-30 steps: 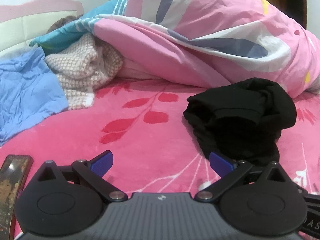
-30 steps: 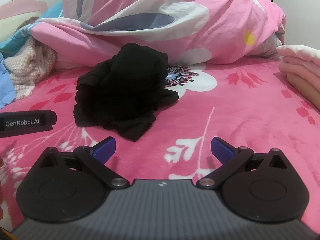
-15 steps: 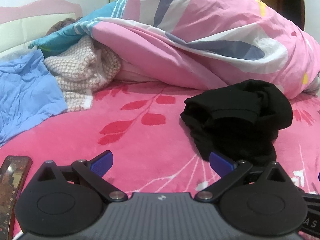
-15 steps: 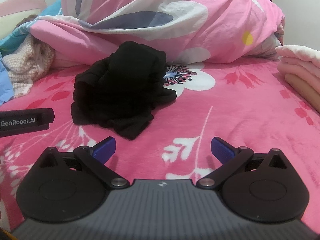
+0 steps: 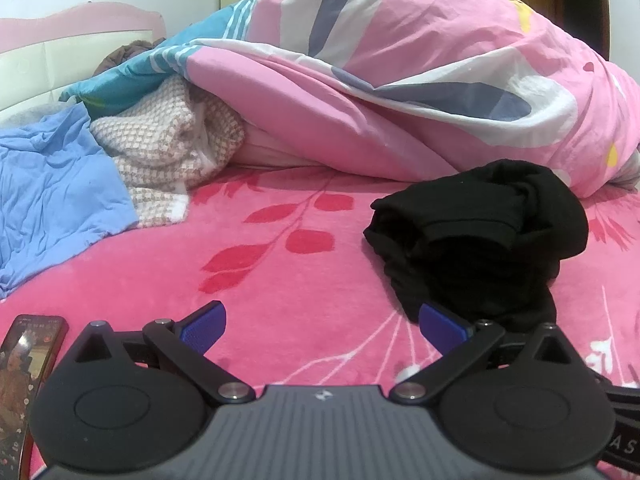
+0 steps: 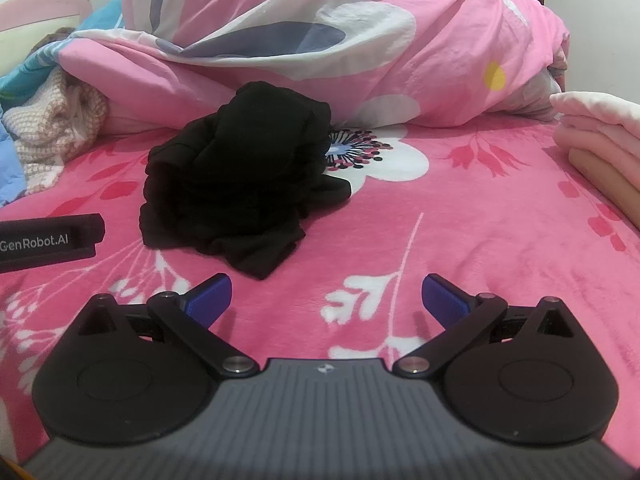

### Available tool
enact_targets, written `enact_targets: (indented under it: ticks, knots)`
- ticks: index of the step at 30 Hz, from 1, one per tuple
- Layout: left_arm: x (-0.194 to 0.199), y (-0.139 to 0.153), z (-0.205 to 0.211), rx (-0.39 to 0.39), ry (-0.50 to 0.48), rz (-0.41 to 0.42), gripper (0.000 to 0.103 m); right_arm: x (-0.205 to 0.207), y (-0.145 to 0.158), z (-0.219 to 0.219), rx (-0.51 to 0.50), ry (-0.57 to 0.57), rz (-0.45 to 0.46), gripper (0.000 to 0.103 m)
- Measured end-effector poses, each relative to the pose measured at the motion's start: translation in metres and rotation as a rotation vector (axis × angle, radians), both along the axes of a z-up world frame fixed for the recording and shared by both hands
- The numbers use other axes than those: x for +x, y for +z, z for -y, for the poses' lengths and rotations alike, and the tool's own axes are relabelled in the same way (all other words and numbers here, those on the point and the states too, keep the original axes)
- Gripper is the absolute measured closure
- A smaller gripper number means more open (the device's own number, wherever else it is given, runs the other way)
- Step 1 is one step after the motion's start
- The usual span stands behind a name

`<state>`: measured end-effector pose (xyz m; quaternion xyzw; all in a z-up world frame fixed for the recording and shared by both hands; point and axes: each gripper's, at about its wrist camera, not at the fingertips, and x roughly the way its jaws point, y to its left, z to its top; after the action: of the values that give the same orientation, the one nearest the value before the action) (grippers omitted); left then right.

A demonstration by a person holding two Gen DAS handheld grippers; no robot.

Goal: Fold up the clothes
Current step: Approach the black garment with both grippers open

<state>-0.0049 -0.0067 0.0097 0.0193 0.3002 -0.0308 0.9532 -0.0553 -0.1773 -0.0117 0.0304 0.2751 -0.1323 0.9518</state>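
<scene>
A crumpled black garment (image 5: 476,240) (image 6: 244,184) lies in a heap on the pink flowered bedspread (image 5: 280,280) (image 6: 460,220). My left gripper (image 5: 322,326) is open and empty, low over the bedspread, with the garment just beyond its right fingertip. In the right wrist view the right gripper (image 6: 326,294) is open too, holding nothing, and the garment lies ahead and to the left of it. The left gripper's body (image 6: 48,242), marked GenRobot.AI, shows at the left edge of that view.
A bunched pink quilt (image 5: 400,80) (image 6: 320,40) fills the back of the bed. A checked knit (image 5: 168,152) and a blue cloth (image 5: 52,188) lie at the left. A phone (image 5: 24,364) rests near the left gripper. Folded pale pink clothes (image 6: 604,136) are stacked at the right.
Both views have shifted slightly: the garment sits a little further left in each frame. Both grippers stay open.
</scene>
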Motion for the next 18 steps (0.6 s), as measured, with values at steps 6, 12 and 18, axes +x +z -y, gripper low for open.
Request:
enact_targets:
  ticks: [6,12,18]
  knots:
    - [0.0010,0.0003,0.0005,0.003,0.000,0.001,0.000,0.0005,0.0012,0.0009,0.002,-0.001,0.005,0.001]
    - [0.0021,-0.0008,-0.0016,-0.019,-0.003,0.005,0.000,0.0004,0.0013,0.0012,0.019,-0.002,-0.015,0.001]
    - [0.0072,-0.0009,-0.0058,-0.093,-0.042,0.014,0.000,-0.0046,0.0025,0.0105,0.030,-0.006,0.021,0.001]
